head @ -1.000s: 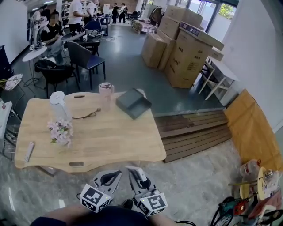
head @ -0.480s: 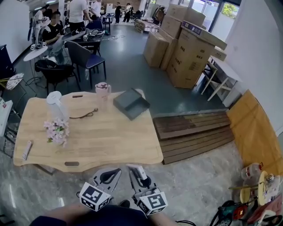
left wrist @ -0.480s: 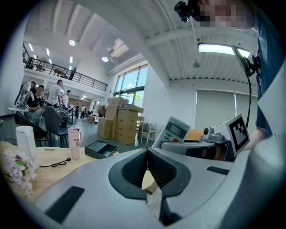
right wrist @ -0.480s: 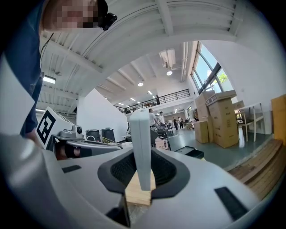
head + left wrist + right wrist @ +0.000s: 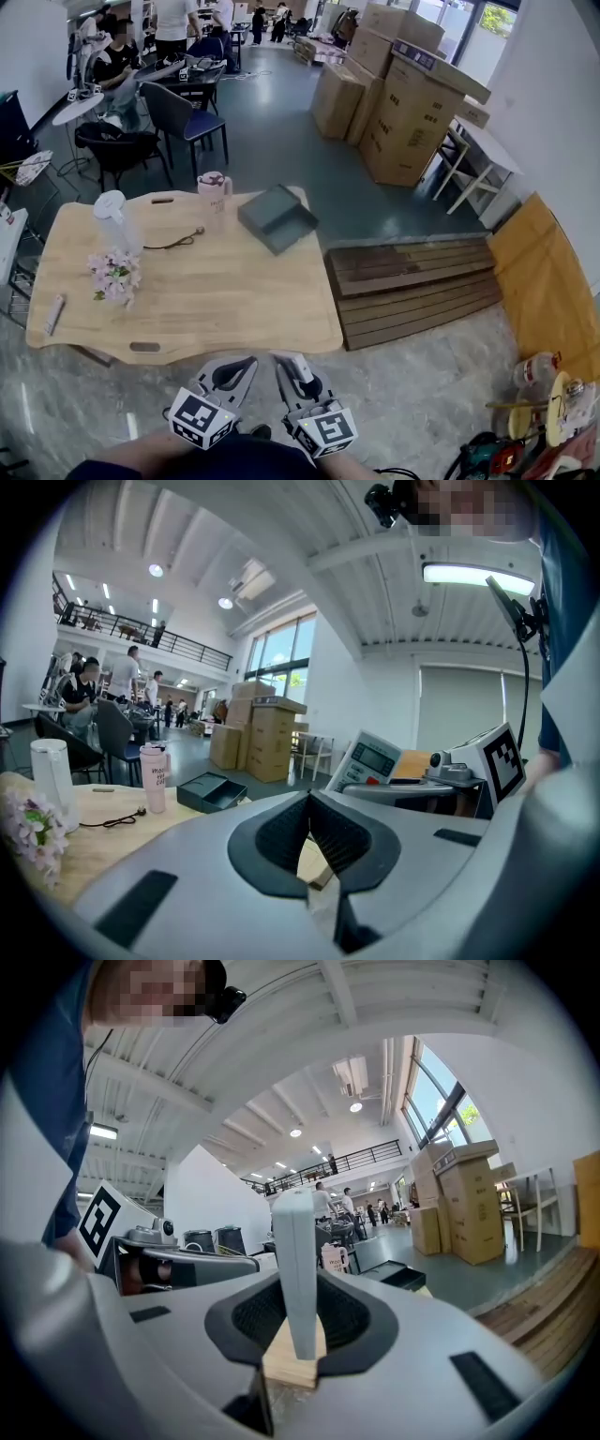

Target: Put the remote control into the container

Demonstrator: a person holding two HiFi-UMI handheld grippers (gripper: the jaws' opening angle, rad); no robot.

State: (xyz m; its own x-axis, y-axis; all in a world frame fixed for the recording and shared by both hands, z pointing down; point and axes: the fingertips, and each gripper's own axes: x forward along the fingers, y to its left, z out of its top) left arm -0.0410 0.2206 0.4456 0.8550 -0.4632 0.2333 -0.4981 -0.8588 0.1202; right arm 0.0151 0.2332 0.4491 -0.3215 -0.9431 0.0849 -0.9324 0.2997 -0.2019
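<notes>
A slim white remote control (image 5: 295,1251) stands upright between the jaws of my right gripper (image 5: 300,1321), which is shut on it. In the head view that gripper (image 5: 298,370) is at the bottom, short of the wooden table (image 5: 234,291), with the remote's (image 5: 301,367) tip showing. The left gripper view shows the remote's button face (image 5: 373,761). My left gripper (image 5: 309,808) is shut with nothing in it, and it (image 5: 234,373) stays beside the right one. The dark grey open container (image 5: 277,217) lies at the table's far right edge, also as the container (image 5: 214,791) and the container (image 5: 394,1277).
On the table stand a pink cup (image 5: 213,192), a white jug (image 5: 111,217), a bunch of flowers (image 5: 112,274), a cable (image 5: 178,241) and a small stick-shaped thing (image 5: 54,314). Wooden planks (image 5: 412,286) lie on the floor at right. Cardboard boxes (image 5: 403,94) and chairs (image 5: 187,117) stand beyond.
The table and container have drifted a little left and up in the head view. Both grippers keep their pose side by side, the remote still in the right one.
</notes>
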